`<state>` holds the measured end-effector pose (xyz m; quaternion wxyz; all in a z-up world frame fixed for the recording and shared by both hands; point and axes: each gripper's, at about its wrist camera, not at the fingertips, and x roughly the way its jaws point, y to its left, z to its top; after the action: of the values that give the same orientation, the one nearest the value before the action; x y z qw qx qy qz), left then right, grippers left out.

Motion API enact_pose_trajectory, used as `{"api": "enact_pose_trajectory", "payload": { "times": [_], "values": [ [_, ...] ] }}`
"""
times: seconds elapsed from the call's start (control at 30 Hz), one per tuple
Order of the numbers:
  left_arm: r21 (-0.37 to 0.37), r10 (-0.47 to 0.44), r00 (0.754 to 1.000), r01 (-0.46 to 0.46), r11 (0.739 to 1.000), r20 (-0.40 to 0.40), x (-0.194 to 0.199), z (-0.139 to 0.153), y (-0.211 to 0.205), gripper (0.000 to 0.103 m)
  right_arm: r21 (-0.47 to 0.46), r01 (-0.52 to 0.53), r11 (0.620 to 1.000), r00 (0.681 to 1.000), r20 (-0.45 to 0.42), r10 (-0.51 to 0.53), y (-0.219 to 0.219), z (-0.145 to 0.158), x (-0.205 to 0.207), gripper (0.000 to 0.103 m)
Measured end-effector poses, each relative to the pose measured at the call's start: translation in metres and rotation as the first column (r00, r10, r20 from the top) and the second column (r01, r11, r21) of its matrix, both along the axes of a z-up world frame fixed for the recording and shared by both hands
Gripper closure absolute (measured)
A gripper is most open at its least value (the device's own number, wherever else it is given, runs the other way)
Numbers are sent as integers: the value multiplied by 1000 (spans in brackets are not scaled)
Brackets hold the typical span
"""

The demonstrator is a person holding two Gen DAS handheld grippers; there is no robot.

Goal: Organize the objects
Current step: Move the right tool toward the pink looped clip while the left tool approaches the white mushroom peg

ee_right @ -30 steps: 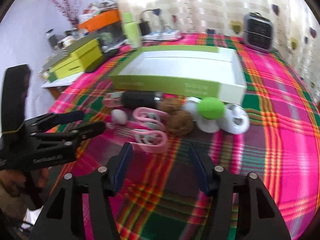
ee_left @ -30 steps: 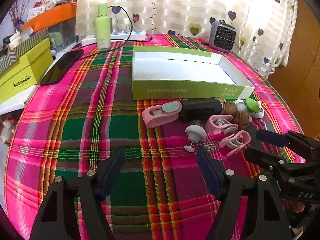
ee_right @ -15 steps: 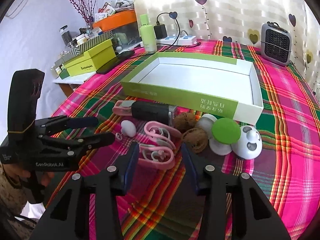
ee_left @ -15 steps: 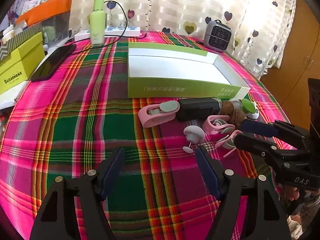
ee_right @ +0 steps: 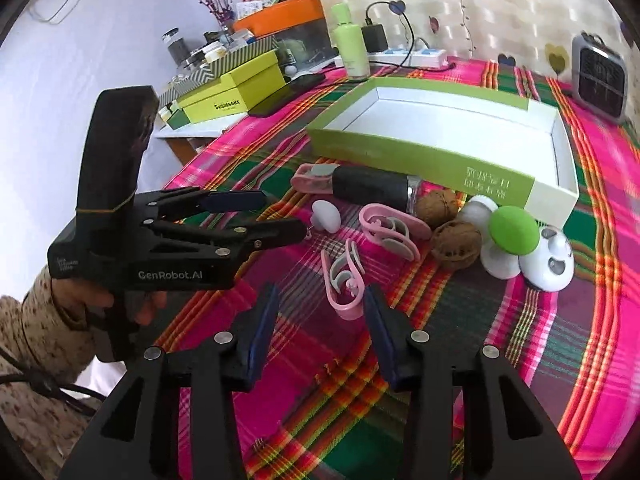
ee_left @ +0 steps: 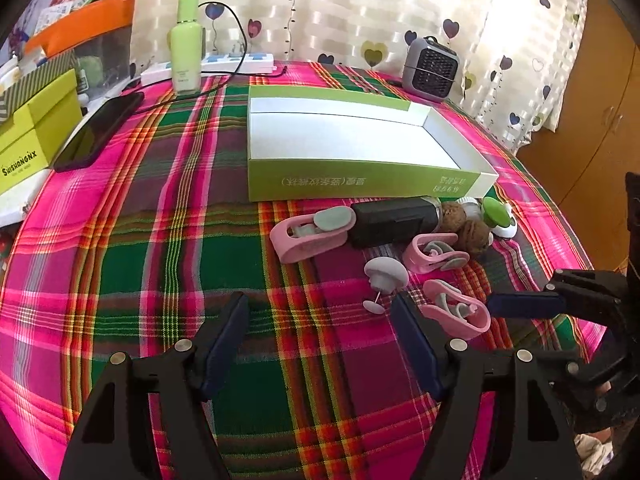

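Since the earlier frames the right gripper (ee_right: pixel 320 320) has closed in on the nearest pink clip (ee_right: pixel 345 282), which now lies just ahead of the gap between its fingers, low at centre of the right wrist view; the left gripper (ee_left: pixel 320 332) has barely shifted over bare cloth.

Both pairs of fingers are spread and hold nothing. In the left wrist view the right gripper's blue fingers (ee_left: pixel 524 305) reach in from the lower right edge, just beside that same clip (ee_left: pixel 456 314).

Beyond it, mid-frame, lie the small things to be sorted: a grey push pin (ee_left: pixel 385 274), a second pink clip (ee_left: pixel 434 252), a larger pink clip (ee_left: pixel 312 232), a black cylinder (ee_left: pixel 394 220), two walnuts (ee_right: pixel 448 224), a green-capped piece (ee_right: pixel 514 230) and a white round piece (ee_right: pixel 548 266). Behind them the green box (ee_left: pixel 360 182) shows only its white floor, so by my reading nothing is put away yet and every piece remains to go in.

The counter (ee_left: pixel 120 248) wears a pink and green plaid cloth. Farther back, upper left, sit a phone (ee_left: pixel 98 130), a yellow-green carton (ee_left: pixel 32 136), a green bottle (ee_left: pixel 186 46) and a power strip (ee_left: pixel 224 65); upper right, a small grey heater (ee_left: pixel 430 68) before a heart-print curtain (ee_left: pixel 360 8).
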<state>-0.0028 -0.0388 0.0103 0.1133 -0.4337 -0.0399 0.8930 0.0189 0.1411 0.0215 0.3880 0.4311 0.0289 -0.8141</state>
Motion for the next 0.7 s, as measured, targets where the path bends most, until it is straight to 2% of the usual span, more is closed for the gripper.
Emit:
{"api": "enact_pose_trajectory", "payload": {
  "times": [0.13, 0.23, 0.3, 0.4, 0.43, 0.47, 0.53, 0.7],
  "values": [
    [-1, -1, 1000, 1, 1000, 0, -1, 0, 2, 30, 69, 47, 996, 996, -77, -42, -2, 1, -3, 58],
    [3, -6, 1000, 6, 1000, 1, -3, 0, 3, 30, 106, 1, 994, 995, -96, 10, -14, -4, -2, 58],
    [5, -5, 1000, 5, 1000, 1, -3, 0, 4, 30, 142, 8, 990, 994, -105, 7, -18, -10, -3, 58],
    [9, -6, 1000, 6, 1000, 3, -3, -1, 5, 30, 125, 26, 992, 996, -92, -15, -13, -12, -7, 58],
    [10, -7, 1000, 7, 1000, 3, -4, -1, 6, 30, 121, 30, 992, 995, -98, -18, -12, -12, -7, 61],
    [13, -7, 1000, 7, 1000, 4, -5, -1, 7, 30, 123, 31, 992, 994, -107, -17, -13, -11, -7, 70],
    [17, -15, 1000, 14, 1000, 6, -7, -1, 10, 30, 133, 32, 991, 993, -120, -16, -13, -10, -7, 79],
    [16, -33, 999, 33, 999, 7, -10, -1, 16, 30, 121, 40, 992, 990, -139, -23, -10, -6, -6, 79]
  ]
}}
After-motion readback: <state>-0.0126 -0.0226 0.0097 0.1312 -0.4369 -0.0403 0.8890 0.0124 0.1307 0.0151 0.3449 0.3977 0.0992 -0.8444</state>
